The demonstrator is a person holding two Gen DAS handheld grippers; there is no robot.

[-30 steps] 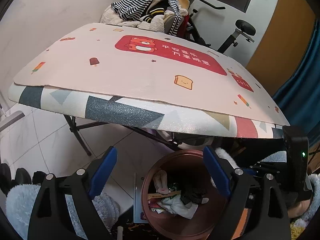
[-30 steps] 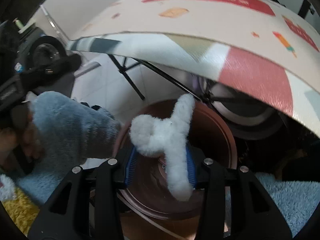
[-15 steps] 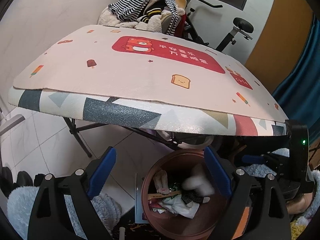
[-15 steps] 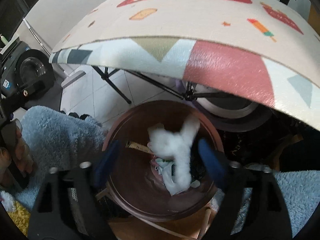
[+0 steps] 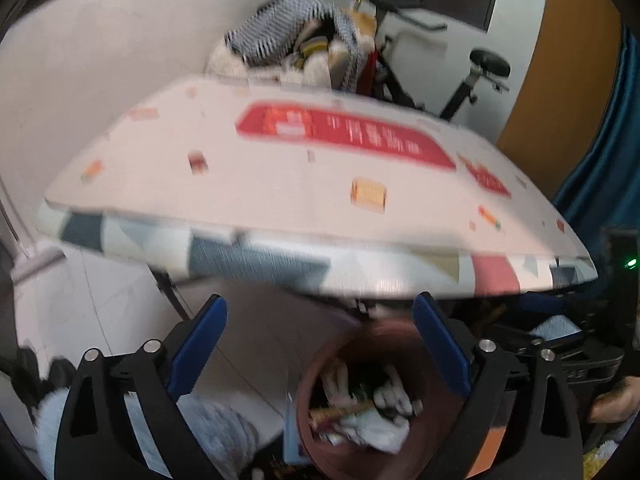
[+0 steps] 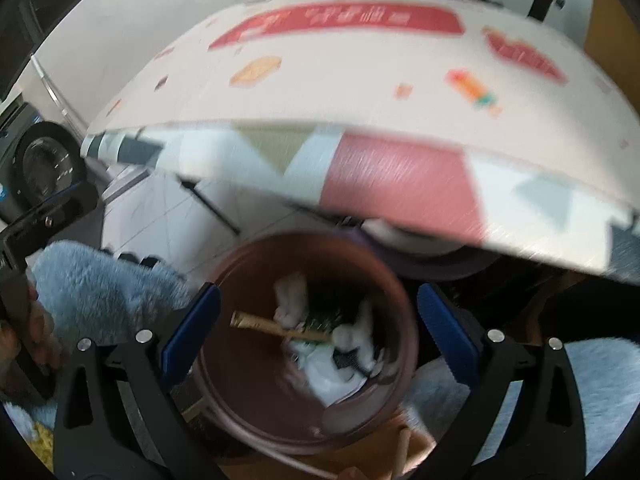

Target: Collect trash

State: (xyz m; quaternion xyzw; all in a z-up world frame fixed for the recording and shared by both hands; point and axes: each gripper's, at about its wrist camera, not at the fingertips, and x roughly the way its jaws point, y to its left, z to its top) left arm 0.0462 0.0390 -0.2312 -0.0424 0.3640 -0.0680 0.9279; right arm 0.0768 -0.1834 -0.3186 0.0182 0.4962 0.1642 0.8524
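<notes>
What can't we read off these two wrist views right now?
- Banner lettering on the table mat: motion blur in both views.
- Items in the brown bin: smeared; only a tan stick and white bits are distinguishable.
- Bin's near rim, left view: cut off by the frame edge and the left gripper.
- Under the table: in shadow behind the overhanging edge.
- Right gripper: jaws opening, nothing between them.

A round brown trash bin [image 6: 256,396] is standing upright on the floor, just in front of the table's edge. Its top is open. Trash is lying in a heap at the bottom: soft white fluffy pieces [image 6: 290,294], a crumpled white paper [image 6: 324,376], a thin tan wrapper [image 6: 260,325] lying flat across the heap, and some dark bits.
</notes>
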